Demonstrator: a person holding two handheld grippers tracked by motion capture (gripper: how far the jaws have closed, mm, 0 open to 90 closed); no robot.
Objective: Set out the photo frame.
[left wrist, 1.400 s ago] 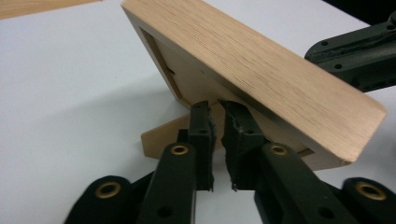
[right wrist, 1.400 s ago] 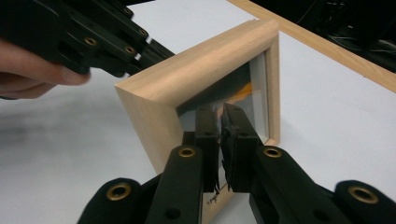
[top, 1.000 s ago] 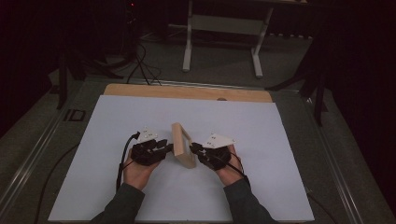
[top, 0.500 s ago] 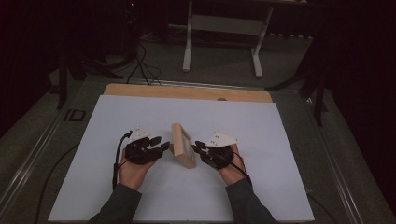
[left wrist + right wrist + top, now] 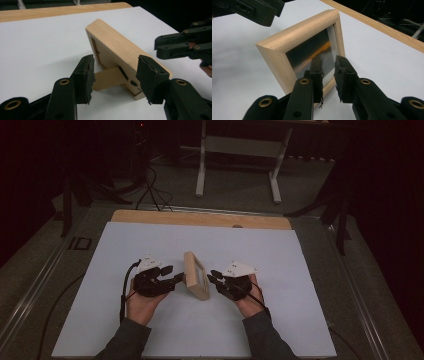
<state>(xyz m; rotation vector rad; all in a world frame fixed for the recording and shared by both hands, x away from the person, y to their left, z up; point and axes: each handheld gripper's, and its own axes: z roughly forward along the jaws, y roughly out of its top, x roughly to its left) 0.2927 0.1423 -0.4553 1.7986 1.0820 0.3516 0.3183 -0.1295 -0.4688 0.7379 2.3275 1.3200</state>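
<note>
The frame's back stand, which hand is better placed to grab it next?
Left, probably. The left tool faces the frame from behind, open, with the stand between its jaws. The right tool faces the glass front.

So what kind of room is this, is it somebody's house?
Probably not a house: it looks like a lab or recording studio. The small wooden picture frame stands on a plain white sheet covering a wooden worktable, dark curtains hang around it, and black cables trail across the grey floor.
</note>
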